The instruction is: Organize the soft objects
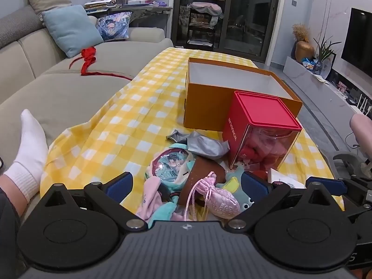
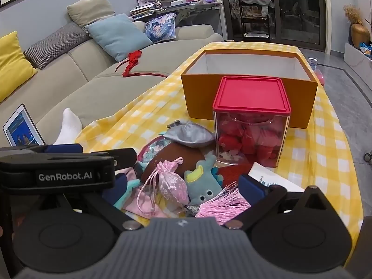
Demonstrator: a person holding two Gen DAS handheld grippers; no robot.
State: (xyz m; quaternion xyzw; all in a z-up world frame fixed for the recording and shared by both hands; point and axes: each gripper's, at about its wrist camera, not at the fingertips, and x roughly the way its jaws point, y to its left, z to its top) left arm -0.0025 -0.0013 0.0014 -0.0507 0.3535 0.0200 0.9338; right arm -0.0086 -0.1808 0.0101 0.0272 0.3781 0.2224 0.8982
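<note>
A pile of soft things lies on the yellow checked cloth (image 1: 121,121) at the near end of the table: a pink drawstring pouch (image 1: 220,201) (image 2: 173,186), a teal plush toy (image 2: 204,183), a grey silver pouch (image 1: 204,146) (image 2: 189,134), a round picture pouch (image 1: 169,166) and pink and teal fabric. My left gripper (image 1: 187,186) is open just above the pile, empty. My right gripper (image 2: 183,186) is open beside it over the same pile, empty. An open orange box (image 1: 232,86) (image 2: 246,79) stands behind, empty.
A clear jar with a red lid (image 1: 262,130) (image 2: 252,121), holding red and pink soft items, stands in front of the box. A white card (image 2: 272,179) lies at right. A sofa (image 1: 58,88) with cushions, a red ribbon (image 1: 88,58) and a socked foot (image 1: 28,144) is at left.
</note>
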